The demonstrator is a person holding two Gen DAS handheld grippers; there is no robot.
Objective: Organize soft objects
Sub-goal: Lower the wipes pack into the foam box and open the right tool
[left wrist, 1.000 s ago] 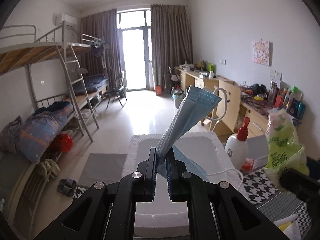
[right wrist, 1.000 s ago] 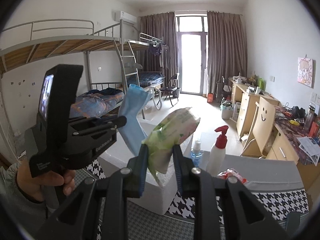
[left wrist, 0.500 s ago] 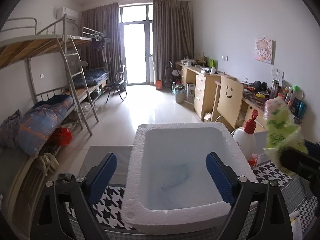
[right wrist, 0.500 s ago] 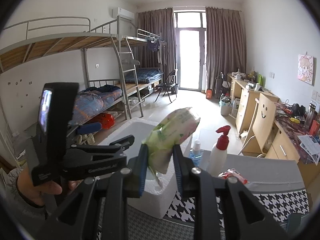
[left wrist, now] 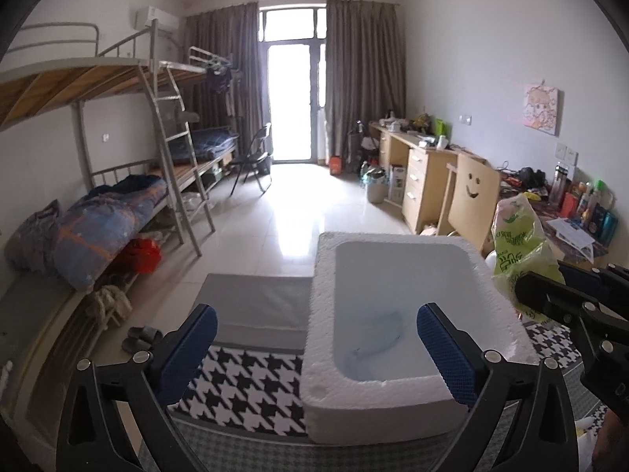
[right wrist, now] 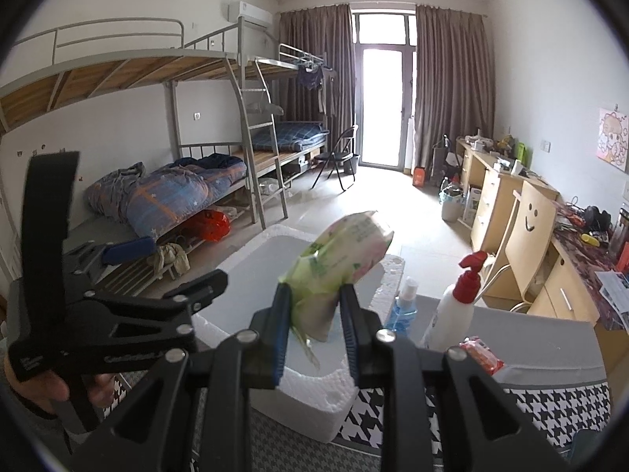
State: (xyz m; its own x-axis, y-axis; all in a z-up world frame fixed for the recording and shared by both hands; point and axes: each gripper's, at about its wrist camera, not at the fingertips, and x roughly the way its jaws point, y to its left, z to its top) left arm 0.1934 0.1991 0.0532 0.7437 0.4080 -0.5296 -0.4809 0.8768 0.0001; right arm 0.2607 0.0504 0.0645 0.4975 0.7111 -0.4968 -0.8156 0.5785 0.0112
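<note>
1. Now the right gripper (right wrist: 314, 314) clamps the green-and-pink soft plastic tissue pack (right wrist: 338, 263); carry it over the white foam box (left wrist: 507, 310) and lower before releasing.
2. Left gripper (left wrist: 316, 350) hangs with jaws wide and empty; a pale blue face mask (left wrist: 377, 334) lies inside the box.
3. Houndstooth cloth (left wrist: 243, 385) covers the table; bunk beds (left wrist: 118, 212) at nine o'clock, desks (left wrist: 424, 165) at two.

The table (left wrist: 251, 389) is covered with a black-and-white houndstooth cloth (right wrist: 550, 401), with a plain grey stretch at its far side. Directly on it stands a white foam box (left wrist: 507, 310). Just beside the box stand a small blue bottle (right wrist: 401, 306) and a white pump bottle (right wrist: 452, 314) with a red head; a red packet (right wrist: 481, 356) lies near them.
</note>
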